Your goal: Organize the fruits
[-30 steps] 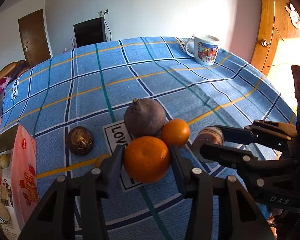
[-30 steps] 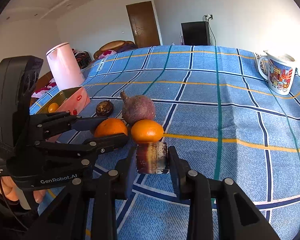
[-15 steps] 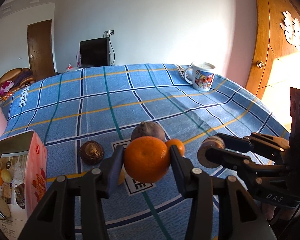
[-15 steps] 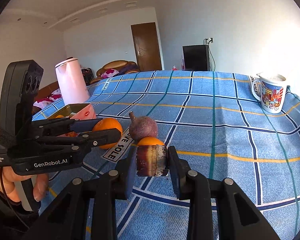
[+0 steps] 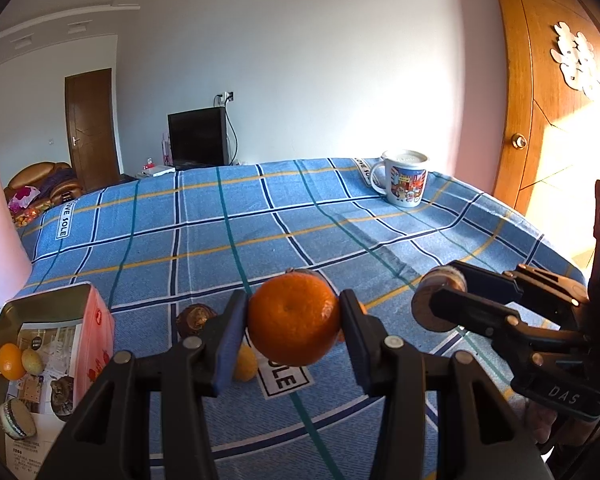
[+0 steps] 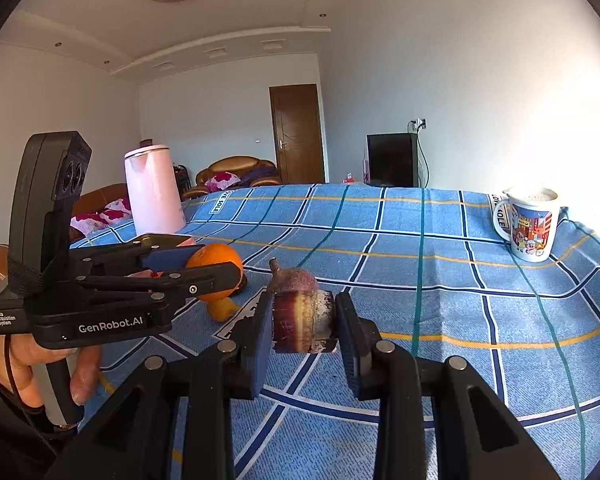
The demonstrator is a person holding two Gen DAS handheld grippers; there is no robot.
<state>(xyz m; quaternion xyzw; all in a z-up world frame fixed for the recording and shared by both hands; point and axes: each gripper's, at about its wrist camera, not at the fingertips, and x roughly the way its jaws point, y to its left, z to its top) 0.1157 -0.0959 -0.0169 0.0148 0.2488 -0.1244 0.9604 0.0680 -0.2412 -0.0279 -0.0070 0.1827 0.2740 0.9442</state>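
Above the blue plaid tablecloth [image 5: 260, 220], my left gripper [image 5: 294, 330] pinches an orange [image 5: 294, 330], my right gripper [image 6: 303, 322] a brown chunk [image 6: 303, 322]; beyond the mug [image 6: 530, 224], white walls.

We saw a table under a blue plaid cloth [image 5: 260, 216]. On it stood a white cartoon-printed mug [image 5: 405, 178], a pale pink kettle [image 6: 153, 189] and an open pink tin box [image 5: 52, 332], alongside a dark brown round fruit [image 5: 194, 317], a small yellow fruit [image 5: 245, 366] and a purplish beet-like root [image 6: 292, 278].
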